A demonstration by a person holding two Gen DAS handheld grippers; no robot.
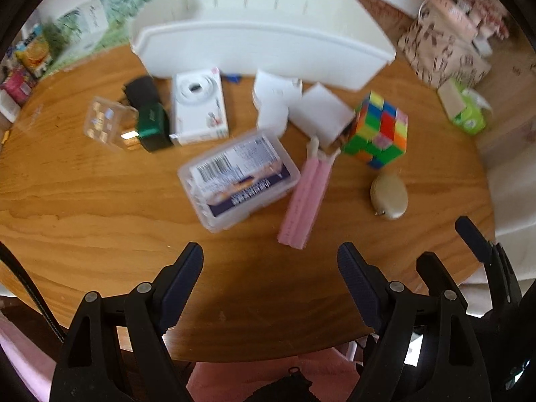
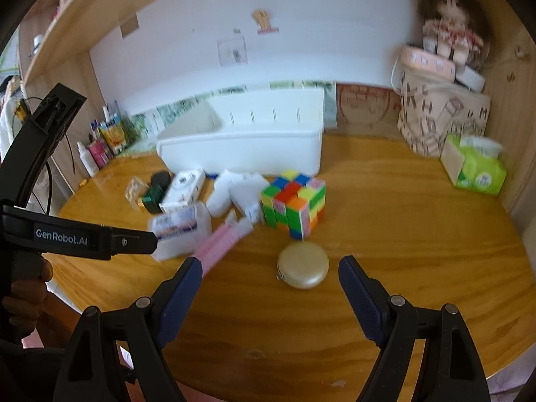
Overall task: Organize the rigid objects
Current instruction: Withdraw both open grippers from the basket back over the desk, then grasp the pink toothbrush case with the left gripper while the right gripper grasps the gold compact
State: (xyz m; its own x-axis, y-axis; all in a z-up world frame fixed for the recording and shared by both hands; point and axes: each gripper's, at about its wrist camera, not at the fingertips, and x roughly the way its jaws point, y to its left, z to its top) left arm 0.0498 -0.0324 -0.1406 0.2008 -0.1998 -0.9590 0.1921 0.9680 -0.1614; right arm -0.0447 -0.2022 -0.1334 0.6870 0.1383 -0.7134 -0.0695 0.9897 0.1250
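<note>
Loose objects lie on a round wooden table (image 1: 100, 201): a clear plastic box with a barcode label (image 1: 238, 182), a pink comb-like piece (image 1: 306, 197), a colourful puzzle cube (image 1: 378, 130), a gold round case (image 1: 388, 196), a white camera box (image 1: 199, 107), a green-black item (image 1: 152, 124), a small clear case (image 1: 107, 124) and white pieces (image 1: 278, 100). My left gripper (image 1: 269, 268) is open and empty above the near table edge. My right gripper (image 2: 269, 278) is open and empty, just short of the gold case (image 2: 303, 269). The cube (image 2: 293, 202) stands behind it.
A large white bin (image 1: 261, 47) stands at the back of the table, also seen in the right wrist view (image 2: 241, 144). A green tissue box (image 2: 475, 165), a patterned bag (image 2: 442, 114) with a doll (image 2: 449, 30) stand back right. Bottles (image 2: 100, 147) line the back left.
</note>
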